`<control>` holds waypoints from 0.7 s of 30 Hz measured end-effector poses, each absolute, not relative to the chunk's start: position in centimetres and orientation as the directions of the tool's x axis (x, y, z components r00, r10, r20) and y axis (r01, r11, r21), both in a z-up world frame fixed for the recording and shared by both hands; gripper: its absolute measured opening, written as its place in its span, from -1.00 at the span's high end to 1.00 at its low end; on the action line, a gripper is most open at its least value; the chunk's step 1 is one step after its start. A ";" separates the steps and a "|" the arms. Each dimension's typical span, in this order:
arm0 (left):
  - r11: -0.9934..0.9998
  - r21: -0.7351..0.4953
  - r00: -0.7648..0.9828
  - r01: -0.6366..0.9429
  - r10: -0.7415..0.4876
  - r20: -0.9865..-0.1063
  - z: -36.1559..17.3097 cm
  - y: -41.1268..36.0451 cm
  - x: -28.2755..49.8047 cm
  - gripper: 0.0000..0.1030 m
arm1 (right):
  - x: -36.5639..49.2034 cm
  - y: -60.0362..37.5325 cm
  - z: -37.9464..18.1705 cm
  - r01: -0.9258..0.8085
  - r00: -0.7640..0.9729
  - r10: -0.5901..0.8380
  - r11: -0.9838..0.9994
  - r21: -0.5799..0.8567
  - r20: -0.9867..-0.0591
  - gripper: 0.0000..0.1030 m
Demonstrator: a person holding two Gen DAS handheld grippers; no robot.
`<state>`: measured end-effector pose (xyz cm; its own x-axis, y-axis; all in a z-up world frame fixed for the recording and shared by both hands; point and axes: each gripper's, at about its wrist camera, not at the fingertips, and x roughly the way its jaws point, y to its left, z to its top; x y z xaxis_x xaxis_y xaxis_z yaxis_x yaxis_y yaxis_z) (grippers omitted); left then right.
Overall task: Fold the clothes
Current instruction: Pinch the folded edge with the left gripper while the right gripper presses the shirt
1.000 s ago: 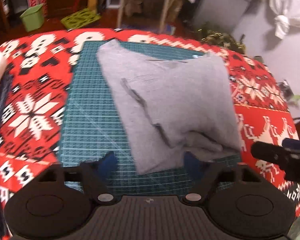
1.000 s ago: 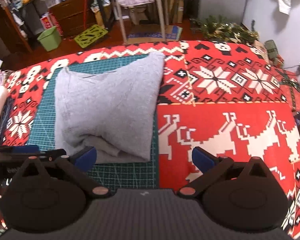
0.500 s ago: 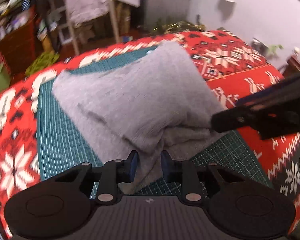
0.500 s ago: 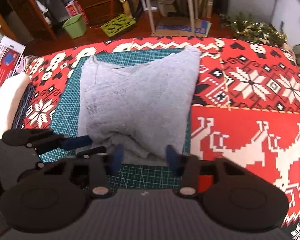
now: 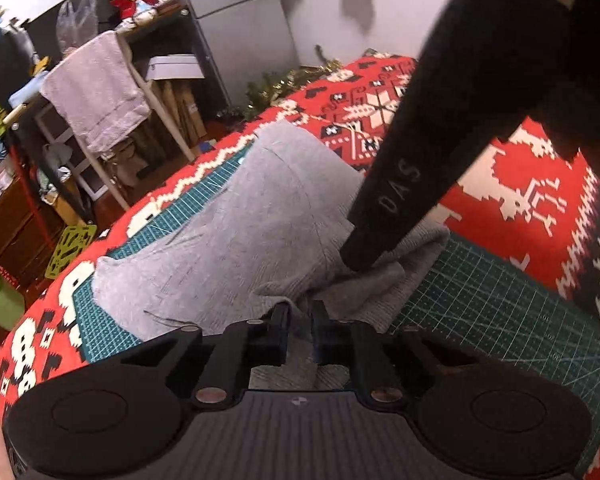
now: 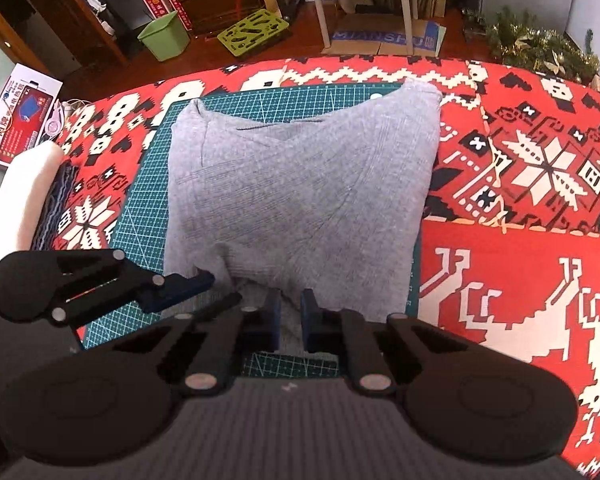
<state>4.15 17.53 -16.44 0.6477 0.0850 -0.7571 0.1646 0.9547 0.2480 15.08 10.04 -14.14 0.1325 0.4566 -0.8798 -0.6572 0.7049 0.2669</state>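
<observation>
sweater (image 6: 300,196) on mat (image 6: 144,196), mat on tablecloth (image 6: 520,264)

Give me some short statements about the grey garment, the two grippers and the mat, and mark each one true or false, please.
1. The left gripper is shut on the grey garment. True.
2. The right gripper is wide open. False: it is closed on the garment's near edge.
3. The garment lies on a green cutting mat. True.
4. The garment is spread out flat with its sleeves out. False: it is folded into a compact shape.
5. The cloth under the mat is plain blue. False: the patterned cloth is red, white and black.
</observation>
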 end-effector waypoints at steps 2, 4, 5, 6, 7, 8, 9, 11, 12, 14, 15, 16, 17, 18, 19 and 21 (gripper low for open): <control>0.957 0.236 0.634 0.167 0.079 -0.769 -16.6 17.9 4.4 0.72 | 15.3 10.1 -14.3 -0.654 0.126 0.458 0.705 0.273 -0.880 0.78; 0.974 0.177 0.615 0.139 0.055 -0.787 -16.3 18.7 4.7 0.94 | 15.3 10.3 -14.5 -0.654 0.122 0.461 0.703 0.278 -0.879 0.78; 0.983 0.141 0.605 0.119 0.041 -0.795 -16.1 19.1 4.8 0.96 | 15.4 10.5 -14.5 -0.657 0.121 0.461 0.701 0.278 -0.879 0.78; 0.992 0.096 0.598 0.087 0.026 -0.801 -15.7 19.6 4.8 0.97 | 15.4 10.6 -14.6 -0.661 0.120 0.462 0.698 0.277 -0.879 0.79; 0.997 0.057 0.593 0.058 0.012 -0.805 -15.2 20.1 4.7 0.97 | 15.3 10.8 -14.7 -0.664 0.120 0.462 0.695 0.274 -0.879 0.80; 0.999 0.024 0.588 0.030 0.001 -0.809 -14.8 20.6 4.5 0.97 | 15.3 11.0 -14.8 -0.666 0.121 0.459 0.695 0.271 -0.880 0.81; 1.000 -0.009 0.584 0.003 -0.009 -0.812 -14.4 21.1 4.3 0.97 | 15.3 11.1 -14.9 -0.666 0.121 0.457 0.696 0.269 -0.881 0.82; 0.997 -0.067 0.573 -0.040 -0.032 -0.819 -14.1 21.9 4.0 0.97 | 15.4 11.2 -15.3 -0.661 0.119 0.452 0.701 0.269 -0.884 0.82; 0.993 -0.099 0.565 -0.060 -0.047 -0.823 -14.0 22.3 3.8 0.97 | 15.4 11.3 -15.5 -0.660 0.118 0.447 0.703 0.266 -0.887 0.83; 0.979 -0.173 0.549 -0.108 -0.086 -0.831 -14.4 23.2 3.5 0.97 | 15.4 11.3 -15.9 -0.660 0.118 0.435 0.707 0.256 -0.893 0.83; 0.971 -0.201 0.541 -0.127 -0.102 -0.835 -14.7 23.6 3.4 0.97 | 15.4 11.3 -16.2 -0.659 0.118 0.429 0.708 0.253 -0.895 0.83; 0.969 -0.210 0.534 -0.133 -0.109 -0.838 -15.0 23.7 3.4 0.97 | 15.4 11.2 -16.3 -0.657 0.117 0.426 0.711 0.252 -0.897 0.83; 0.968 -0.211 0.528 -0.132 -0.112 -0.842 -15.2 23.8 3.4 0.97 | 15.5 11.1 -16.4 -0.652 0.114 0.427 0.713 0.256 -0.897 0.83; 0.968 -0.213 0.521 -0.131 -0.115 -0.846 -15.5 23.9 3.4 0.97 | 15.4 11.0 -16.3 -0.653 0.114 0.431 0.711 0.259 -0.895 0.83; 0.967 -0.217 0.513 -0.132 -0.121 -0.850 -15.8 23.9 3.4 0.97 | 15.2 11.1 -15.9 -0.660 0.117 0.437 0.705 0.259 -0.892 0.83; 0.958 -0.247 0.496 -0.142 -0.147 -0.856 -16.2 24.2 3.6 0.96 | 14.9 11.1 -15.2 -0.672 0.123 0.451 0.693 0.260 -0.884 0.82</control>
